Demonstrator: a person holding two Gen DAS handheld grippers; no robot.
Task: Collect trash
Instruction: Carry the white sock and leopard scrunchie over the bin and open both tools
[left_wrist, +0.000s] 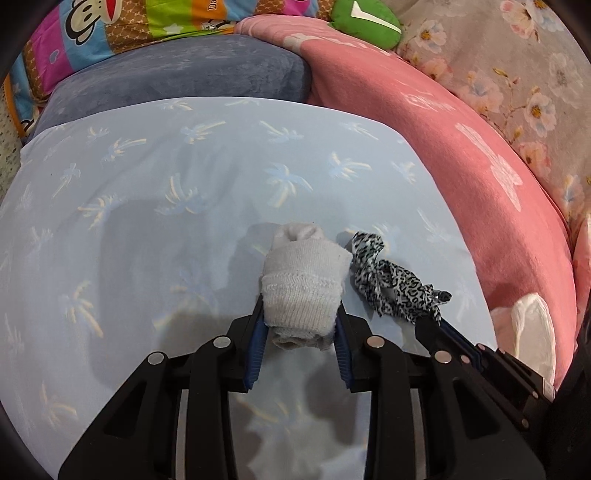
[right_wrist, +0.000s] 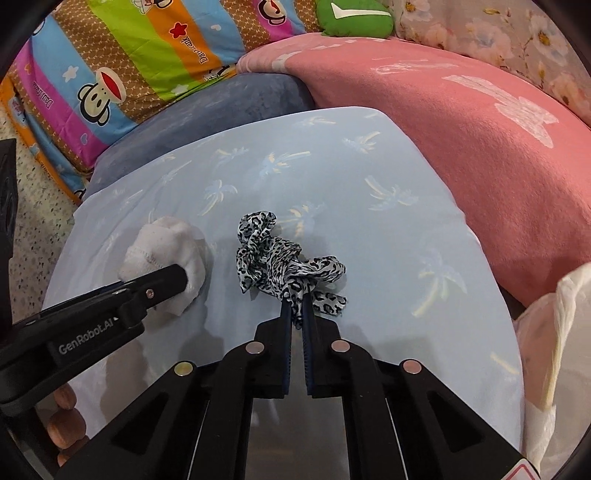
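A rolled white sock (left_wrist: 304, 291) lies on the light blue palm-print sheet (left_wrist: 184, 206), and my left gripper (left_wrist: 301, 314) is shut on its near end, pads pressing both sides. Just right of it lies a crumpled black-and-white leopard-print cloth (left_wrist: 391, 284). In the right wrist view my right gripper (right_wrist: 296, 308) is shut on the near end of that leopard-print cloth (right_wrist: 273, 258), which bunches out beyond the fingertips. The white sock (right_wrist: 162, 247) shows there at the left, with the left gripper's black finger (right_wrist: 159, 284) across it.
A pink blanket (left_wrist: 461, 140) borders the sheet on the right, a grey-blue cushion (left_wrist: 184, 77) at the back, a striped cartoon pillow (right_wrist: 122, 66) and a green plush (right_wrist: 354, 18) behind. White cloth (right_wrist: 554, 332) lies at the right edge.
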